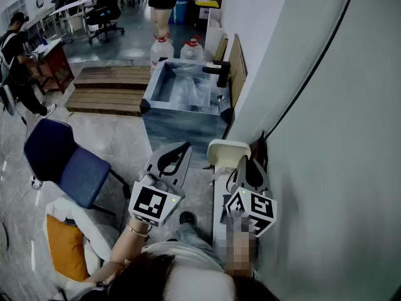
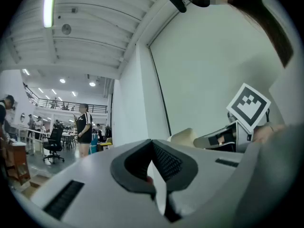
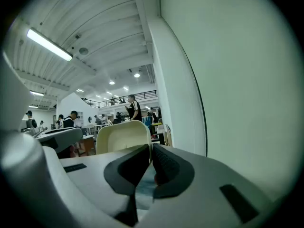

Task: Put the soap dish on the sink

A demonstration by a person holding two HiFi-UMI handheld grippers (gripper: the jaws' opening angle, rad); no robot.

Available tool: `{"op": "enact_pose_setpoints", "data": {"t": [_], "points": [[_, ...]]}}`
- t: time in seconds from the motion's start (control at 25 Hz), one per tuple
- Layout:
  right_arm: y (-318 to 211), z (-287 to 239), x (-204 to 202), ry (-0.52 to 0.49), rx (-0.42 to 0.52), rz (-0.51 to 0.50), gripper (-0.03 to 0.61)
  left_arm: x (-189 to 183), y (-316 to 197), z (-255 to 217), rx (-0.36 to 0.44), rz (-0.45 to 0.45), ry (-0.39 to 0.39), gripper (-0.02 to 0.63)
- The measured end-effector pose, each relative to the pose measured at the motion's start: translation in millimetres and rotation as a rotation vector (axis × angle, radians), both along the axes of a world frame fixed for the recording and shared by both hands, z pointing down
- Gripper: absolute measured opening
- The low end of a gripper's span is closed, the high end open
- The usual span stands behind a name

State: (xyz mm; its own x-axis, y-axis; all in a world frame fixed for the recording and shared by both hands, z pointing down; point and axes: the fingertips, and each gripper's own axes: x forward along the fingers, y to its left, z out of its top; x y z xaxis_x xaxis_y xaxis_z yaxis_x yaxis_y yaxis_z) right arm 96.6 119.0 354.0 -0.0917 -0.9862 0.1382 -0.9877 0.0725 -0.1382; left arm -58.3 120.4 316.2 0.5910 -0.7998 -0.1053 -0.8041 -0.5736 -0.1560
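Two grippers face the sink [image 1: 182,110], well ahead. The right gripper [image 1: 248,167] pinches the cream soap dish [image 1: 227,153] by its rim, upright. The left gripper [image 1: 178,152], beside it, is pressed together and empty.

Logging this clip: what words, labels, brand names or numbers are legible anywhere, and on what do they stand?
No readable words or numbers in any view.
Marker cubes on the left claw and right claw: black-and-white square patterns only, no characters.
Soap dish: plain cream, no print visible.
Water jugs on the floor: any label is too small to read.
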Motion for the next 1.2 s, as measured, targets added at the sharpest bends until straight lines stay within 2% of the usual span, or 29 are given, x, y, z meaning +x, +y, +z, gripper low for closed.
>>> {"op": "enact_pose_setpoints", "data": {"t": [0.24,0.48,0.64,0.84,1.2], "points": [[-21.1,1.2,0.0,0.009,0.014,-0.004,0.041,1.6,-22.6,8.5,-0.025,-0.002,0.011,0.008],[-52.3,9.9,3.5,0.028,-0.007,-0.017,0.041,6.7,-51.7,21.0,-0.092,-0.022,0.032,0.008],[-72.8,13.6,7.6,0.030,-0.016,-0.021,0.041,12.7,-72.8,19.1,-0.047,-0.007,0.009,0.008],[-100.4,13.5,16.4,0.036,-0.017,-0.023,0.041,21.6,-98.0,22.3,-0.071,-0.013,0.009,0.008],[-137.3,14.7,35.5,0.052,-0.030,-0.045,0.041,39.1,-129.2,22.2,-0.062,-0.030,0.008,0.009]]}}
